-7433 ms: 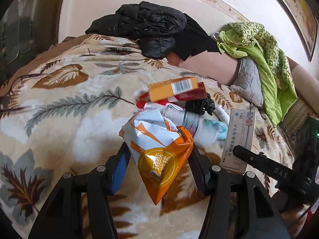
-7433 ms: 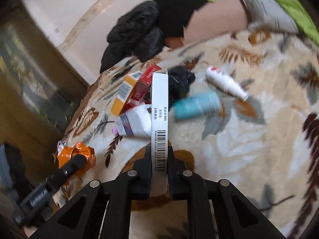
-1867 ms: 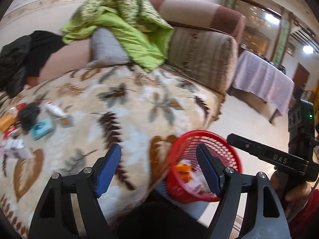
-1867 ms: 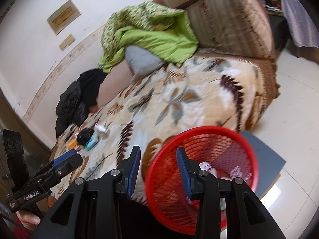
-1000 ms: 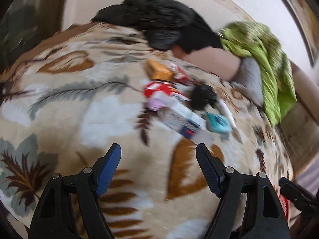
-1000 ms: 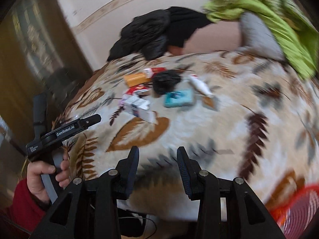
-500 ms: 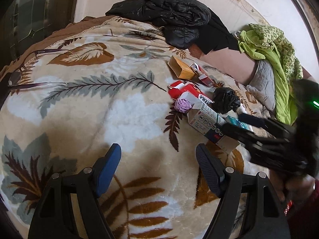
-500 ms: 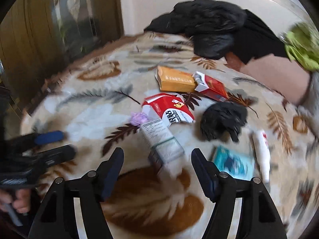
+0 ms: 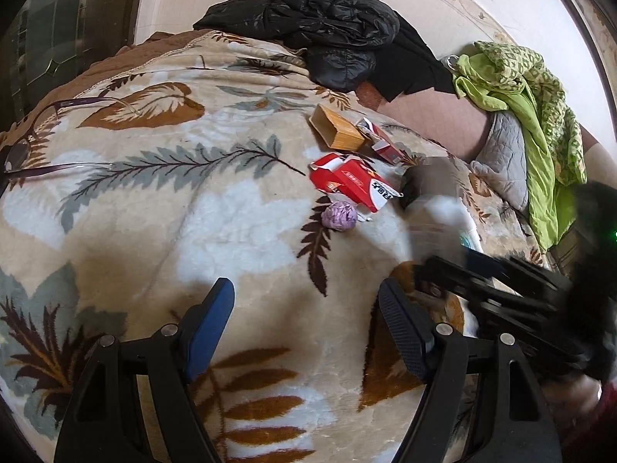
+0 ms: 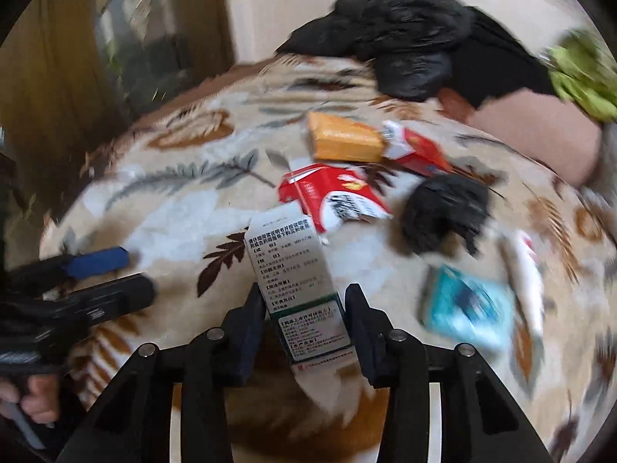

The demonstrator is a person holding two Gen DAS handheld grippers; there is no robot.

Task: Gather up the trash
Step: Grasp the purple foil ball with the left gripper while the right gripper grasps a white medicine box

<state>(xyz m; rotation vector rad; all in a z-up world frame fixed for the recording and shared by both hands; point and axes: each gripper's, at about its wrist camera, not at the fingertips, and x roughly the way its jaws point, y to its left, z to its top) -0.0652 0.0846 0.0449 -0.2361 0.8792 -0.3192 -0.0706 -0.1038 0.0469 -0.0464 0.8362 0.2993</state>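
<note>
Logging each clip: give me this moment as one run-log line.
phase: picking trash off blanket | left gripper: open, empty | right gripper: jaws just closing around white-and-green printed carton, contact unclear | next nearby: crumpled purple wrapper

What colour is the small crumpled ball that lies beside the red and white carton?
The crumpled ball is pale purple; the left wrist view shows it best.

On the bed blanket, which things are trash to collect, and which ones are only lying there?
Trash to collect:
white medicine box, between the right hand-held gripper jaws, which have just been closing
red-and-white carton
orange box
purple wad
teal packet

Only lying there:
black jacket
green cloth
eyeglasses
</note>
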